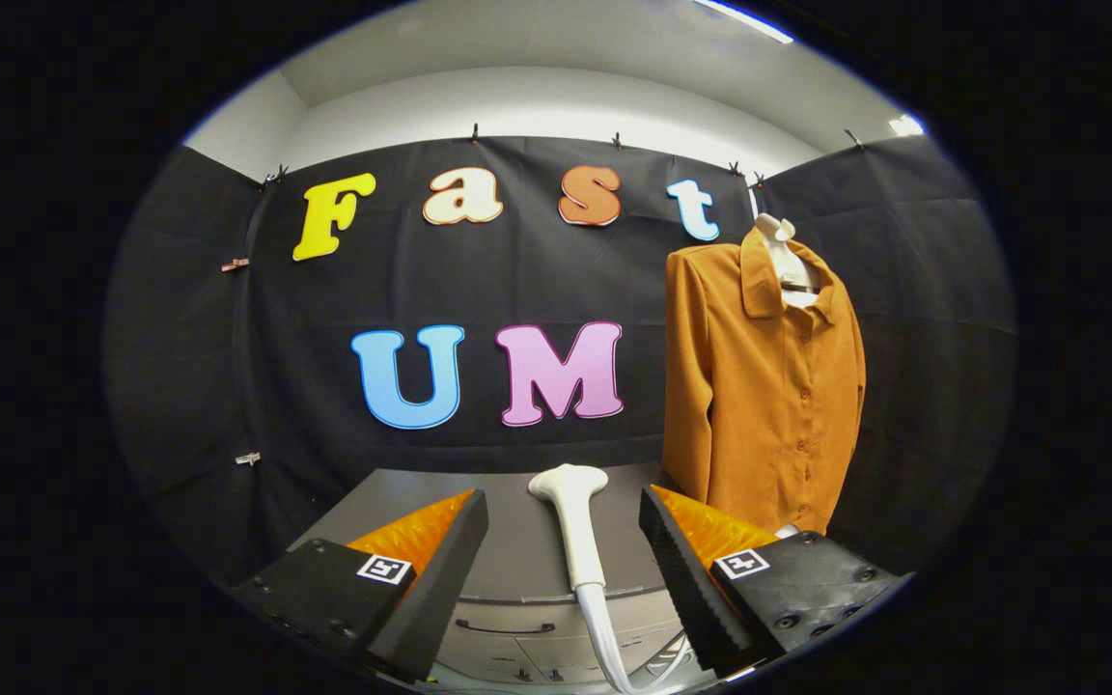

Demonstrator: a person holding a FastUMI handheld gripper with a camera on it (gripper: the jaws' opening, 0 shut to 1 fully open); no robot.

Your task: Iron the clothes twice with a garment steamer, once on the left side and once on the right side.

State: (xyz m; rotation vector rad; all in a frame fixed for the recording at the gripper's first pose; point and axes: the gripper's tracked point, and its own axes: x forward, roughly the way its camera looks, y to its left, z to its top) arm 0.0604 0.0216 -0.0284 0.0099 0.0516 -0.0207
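Nearest the lens, the gripper (564, 569) is seen with its two black, orange-backed fingers (440, 569) spread wide apart, clamped on nothing. Between them, slightly toward the right finger, the white plastic garment steamer head (575, 521) is laid on the grey cabinet top (508, 541). Its long axis is run from 6 toward 12 o'clock, almost along the fingers, nozzle end farthest and white hose (604, 627) trailing back beneath the jaws. A grasp is judged to require a short advance and then closing across the handle. Beyond the right finger, at about 1 o'clock, the mustard-orange buttoned shirt (759, 386) is hung upright on a white hanger (783, 251).
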